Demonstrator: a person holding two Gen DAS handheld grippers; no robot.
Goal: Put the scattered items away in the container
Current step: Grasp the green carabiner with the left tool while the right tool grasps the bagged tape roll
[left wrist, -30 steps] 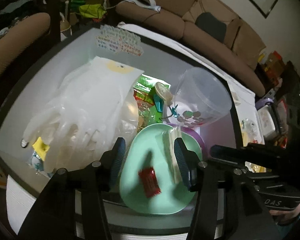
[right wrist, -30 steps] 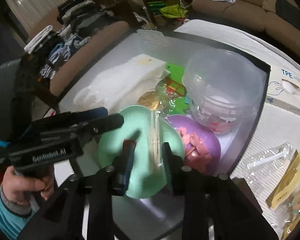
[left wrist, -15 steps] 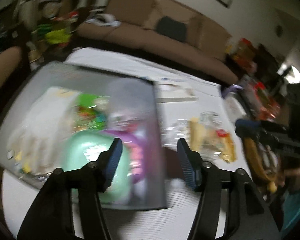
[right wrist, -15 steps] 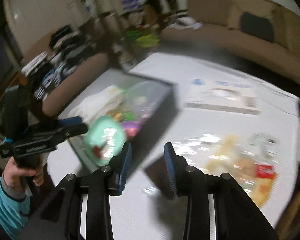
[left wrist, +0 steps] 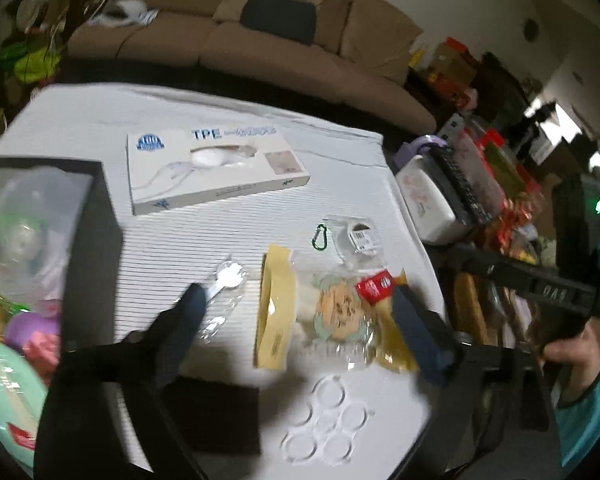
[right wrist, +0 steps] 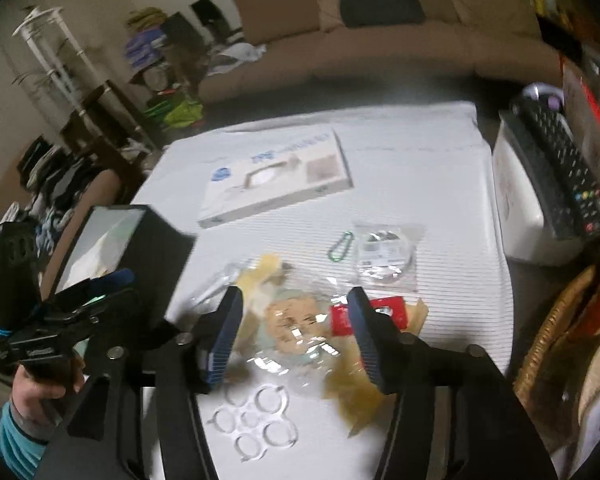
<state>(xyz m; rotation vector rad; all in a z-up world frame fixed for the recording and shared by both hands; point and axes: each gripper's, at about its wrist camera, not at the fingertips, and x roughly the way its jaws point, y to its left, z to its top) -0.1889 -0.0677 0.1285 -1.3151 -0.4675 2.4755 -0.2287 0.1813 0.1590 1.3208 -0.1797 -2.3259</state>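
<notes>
Ribbed white table (left wrist: pixel 220 216). Black-walled bin (left wrist: pixel 96 216) sits at its left edge, holding one mint plate (left wrist: pixel 4 392) and one clear tub (left wrist: pixel 24 216). Loose near the front edge: one crinkly clear snack bag (left wrist: pixel 332 312), one wrapped plastic spoon (left wrist: pixel 228 280), one clear ring holder (left wrist: pixel 320 420) with six rings. Further back: one green carabiner (left wrist: pixel 321 236), one flat cardboard glove box (left wrist: pixel 212 164). Left gripper (left wrist: pixel 296 312) and right gripper (right wrist: pixel 294 336) are both opening, nothing gripped, above the snack bag.
</notes>
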